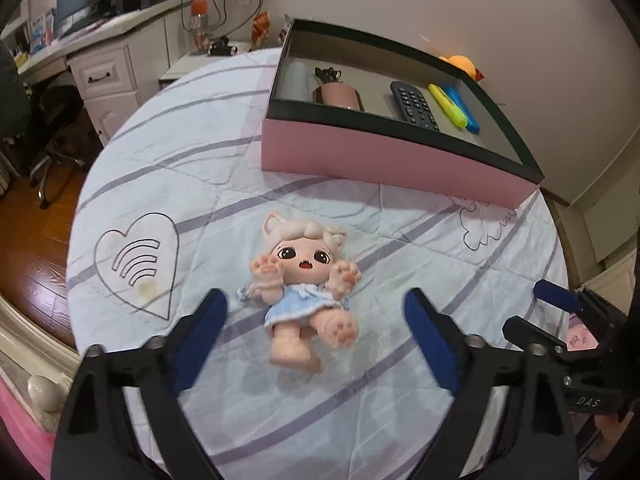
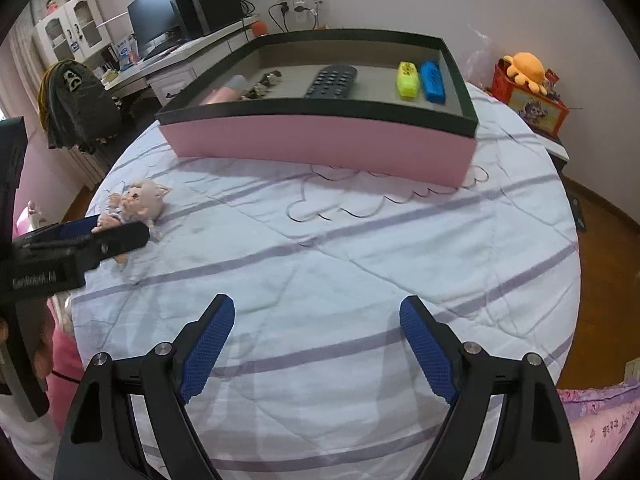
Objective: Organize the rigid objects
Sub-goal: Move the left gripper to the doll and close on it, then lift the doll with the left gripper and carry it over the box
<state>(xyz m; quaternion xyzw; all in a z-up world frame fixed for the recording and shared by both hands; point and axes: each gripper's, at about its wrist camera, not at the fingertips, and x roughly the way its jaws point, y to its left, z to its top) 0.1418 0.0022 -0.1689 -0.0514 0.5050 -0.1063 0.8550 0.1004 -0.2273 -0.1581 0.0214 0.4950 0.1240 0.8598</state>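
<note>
Left gripper (image 1: 316, 312) jaws apart, straddling the cat-eared doll (image 1: 306, 280) without touching it; doll lies face up on the striped bedsheet (image 1: 224, 168), near side of the pink box (image 1: 384, 164) (remote (image 1: 414, 106) and highlighters already inside). Right gripper (image 2: 316, 322) jaws apart, nothing between them, over bare sheet to the doll's right.

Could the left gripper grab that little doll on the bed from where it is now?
Probably yes. The left gripper is open, its blue fingers on either side of the doll, which lies face up on the bedspread with nothing over it. It likely needs to come lower first.
</note>
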